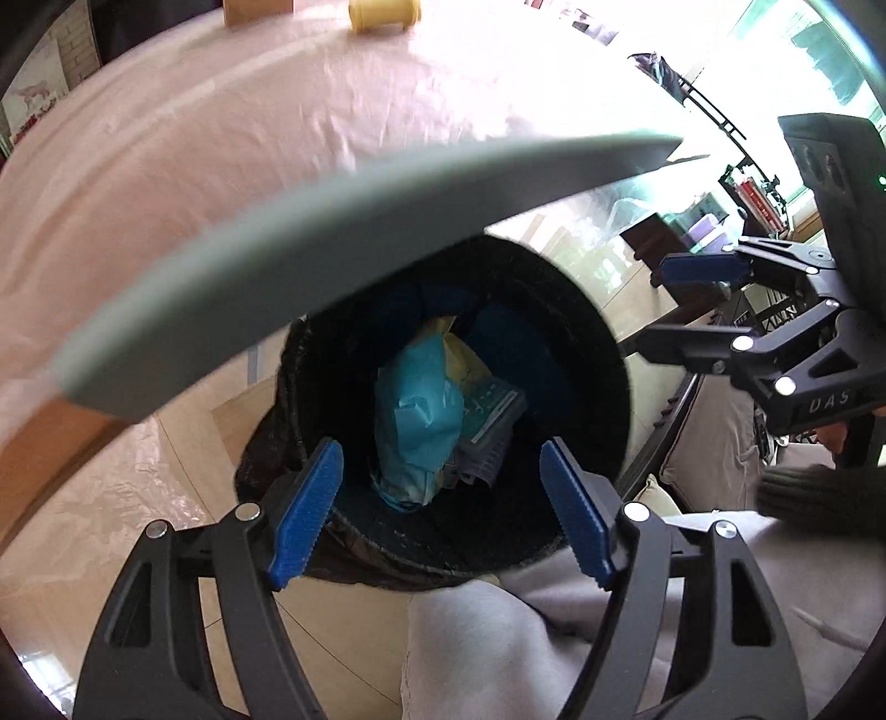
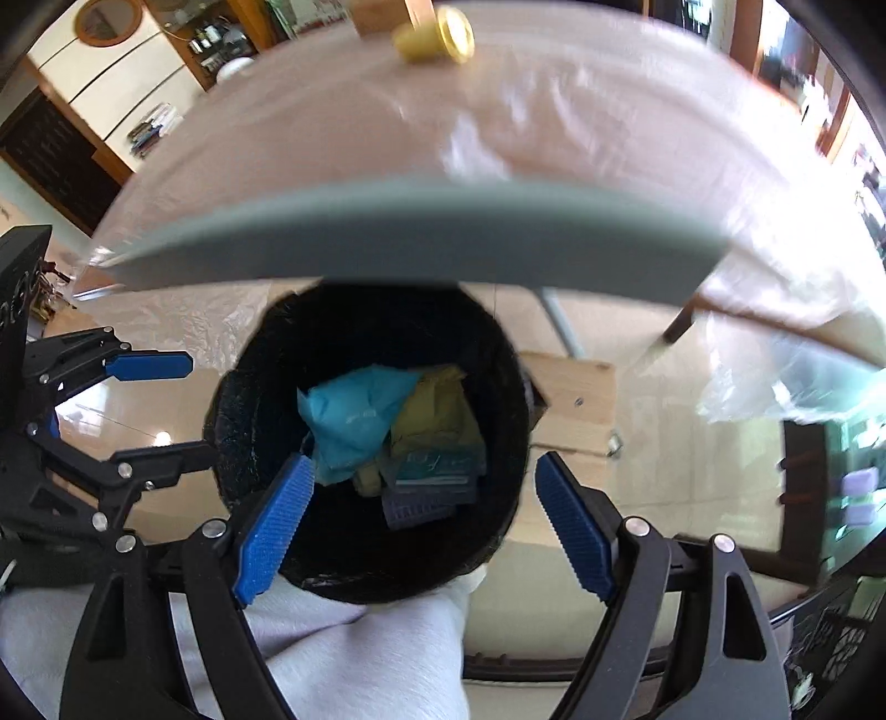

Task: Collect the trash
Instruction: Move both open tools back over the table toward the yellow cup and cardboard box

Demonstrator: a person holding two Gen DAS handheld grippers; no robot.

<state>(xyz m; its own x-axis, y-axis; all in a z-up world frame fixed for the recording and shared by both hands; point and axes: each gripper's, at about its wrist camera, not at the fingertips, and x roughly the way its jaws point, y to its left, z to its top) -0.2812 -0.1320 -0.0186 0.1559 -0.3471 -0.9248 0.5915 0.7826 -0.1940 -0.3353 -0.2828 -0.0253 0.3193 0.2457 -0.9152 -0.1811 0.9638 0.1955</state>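
Black plastic lines the round bin (image 1: pixel 587 354), and the bin stands on the shiny floor just under the edge of the table (image 1: pixel 310 232). Down inside the bin lies the trash. A crumpled light blue bag (image 1: pixel 415 421) sits in the middle of the bin, a yellow wrapper (image 2: pixel 437 410) is touching it, and a small flat packet (image 2: pixel 437 471) with ridges lies beside them at the bottom. All of this trash is in the bin, not in any gripper. The left gripper (image 1: pixel 443 509) hangs above the bin and points down into it. Its blue fingers (image 1: pixel 307 509) are spread apart with nothing between them, only the open bin far below. The right gripper (image 2: pixel 426 526) hangs above the bin too, just beside the left one. Its blue fingers (image 2: pixel 274 531) are also spread wide and hold nothing. Each gripper shows at the side of the other one's view, with fingers apart there too. A grey leg of soft trousers (image 2: pixel 354 653) shows near the bin, close to the bottom of both views. The table has a grey rim and a pale pink cover with clear plastic over it. Far from the bin, on the far side of the table, lies a yellow roll (image 1: pixel 385 14) on its side, next to a brown box (image 1: pixel 257 11).
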